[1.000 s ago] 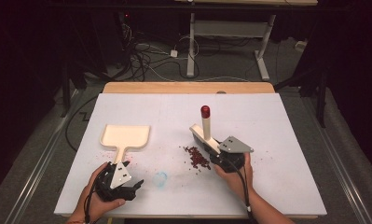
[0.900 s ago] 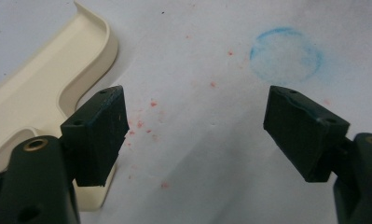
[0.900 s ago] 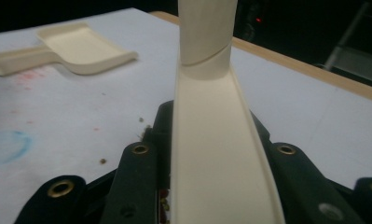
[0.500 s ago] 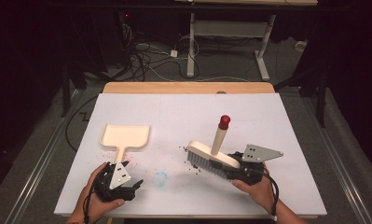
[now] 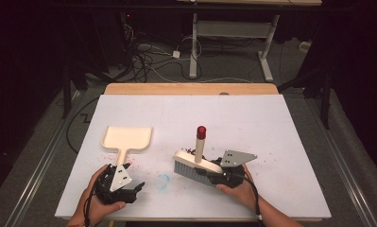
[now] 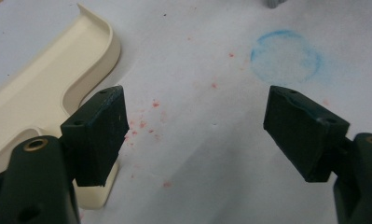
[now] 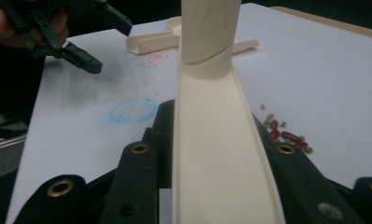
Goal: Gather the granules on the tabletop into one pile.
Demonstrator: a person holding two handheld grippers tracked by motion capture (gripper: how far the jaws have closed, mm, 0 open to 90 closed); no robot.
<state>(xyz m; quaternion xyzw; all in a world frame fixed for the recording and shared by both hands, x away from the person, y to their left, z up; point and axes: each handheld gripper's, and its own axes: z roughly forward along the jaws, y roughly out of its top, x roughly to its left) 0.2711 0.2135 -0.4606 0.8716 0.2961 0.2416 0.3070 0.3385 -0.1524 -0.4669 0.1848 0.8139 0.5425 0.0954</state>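
Note:
A cream hand brush (image 5: 195,163) with grey bristles and a red-tipped handle lies sideways in my right gripper (image 5: 220,173), which is shut on its cream back (image 7: 221,140). The bristles rest on the white table, handle upright. A small heap of red and green beans (image 7: 284,135) lies just beside the brush; a few beans (image 5: 190,151) peek out behind it. A cream dustpan (image 5: 127,139) lies flat at the left, its handle (image 6: 44,107) beside my left gripper (image 6: 193,135). That left gripper (image 5: 138,191) is open and holds nothing.
A blue ring stain (image 5: 162,180) marks the white table top (image 5: 271,123) between the two grippers, with faint red specks (image 6: 141,123) near the dustpan handle. A wooden edge (image 5: 191,89) runs along the far side. Cables and desk legs lie on the floor beyond.
The right gripper swung the brush from pointing away to lying sideways, drew it right, then brought it back left and down. The bean heap is now mostly hidden behind it. The left gripper stayed put.

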